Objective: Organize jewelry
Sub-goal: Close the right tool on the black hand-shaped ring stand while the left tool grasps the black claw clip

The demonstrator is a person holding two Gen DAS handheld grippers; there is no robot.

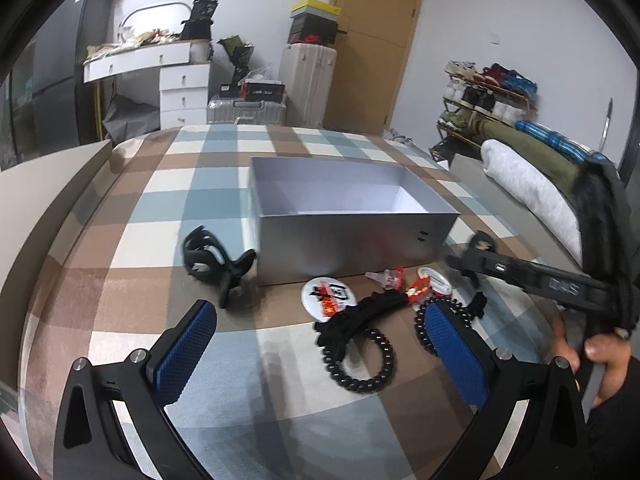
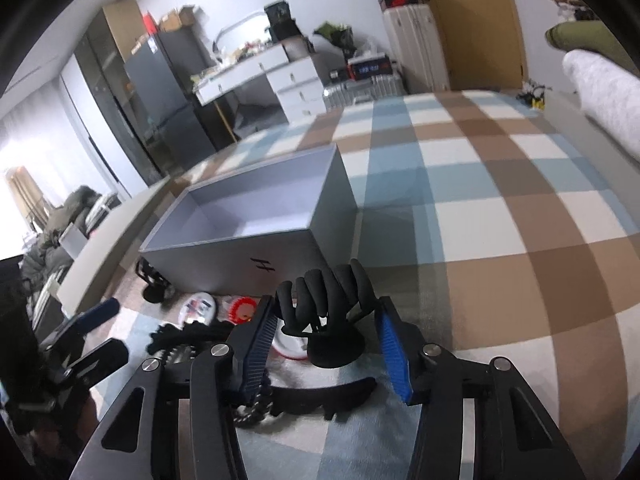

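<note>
The left wrist view shows the whole pile: a grey box [image 1: 352, 216] sits in the middle of the frame on a checked bed cover [image 1: 160, 208], with its long side running left to right. Just below it lie a black bead bracelet [image 1: 362, 362], a black tassel [image 1: 360, 314], a round badge [image 1: 330, 293] and a black hand-shaped stand [image 1: 208, 260] lying tipped over at the left. The left gripper [image 1: 320, 356] has its jaws spread wide over the bracelet, holding nothing. Only the right wrist view shows a second black hand-shaped stand [image 2: 326, 312], upright, low in the middle, fingers pointing up toward the box [image 2: 256, 224]. The right gripper [image 2: 324, 344] has its jaws spread on both sides of this stand, not pinching it.
</note>
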